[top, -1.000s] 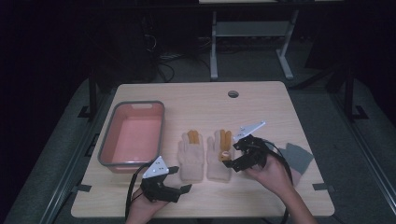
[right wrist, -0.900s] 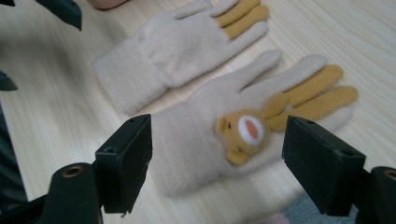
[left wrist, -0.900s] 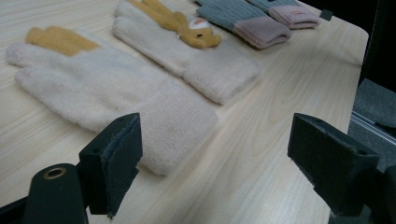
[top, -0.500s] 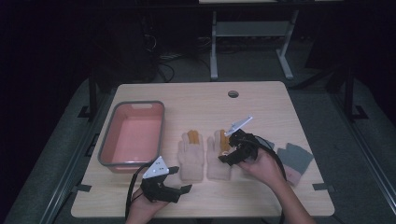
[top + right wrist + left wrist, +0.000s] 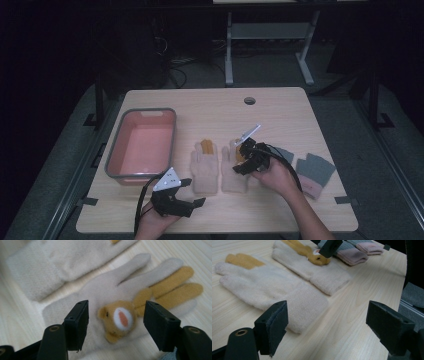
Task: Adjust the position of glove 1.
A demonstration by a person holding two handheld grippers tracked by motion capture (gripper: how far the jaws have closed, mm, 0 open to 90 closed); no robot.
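Observation:
Two cream gloves with tan fingers lie side by side mid-table: the left glove [image 5: 204,170] [image 5: 262,287] [image 5: 50,262] and the right glove [image 5: 231,179] [image 5: 322,272] [image 5: 100,290]. A small tan bear face [image 5: 120,320] [image 5: 317,258] is sewn on the right one. My right gripper [image 5: 241,162] [image 5: 116,322] hovers low over that glove. Its jaws have just been closing and stand either side of the bear face, with gaps showing, so it is open. My left gripper [image 5: 194,194] [image 5: 327,317] rests near the front edge, open and empty, facing the left glove's cuff.
A pink bin with a grey rim [image 5: 148,110] stands at the left of the wooden table [image 5: 210,110]. A pair of grey gloves with pink cuffs [image 5: 315,172] [image 5: 352,253] lies right of my right hand. A cable hole [image 5: 249,100] sits near the far edge.
My right gripper has moved left and down over the right cream glove, and its jaws have narrowed around the bear face. The left gripper has stayed put.

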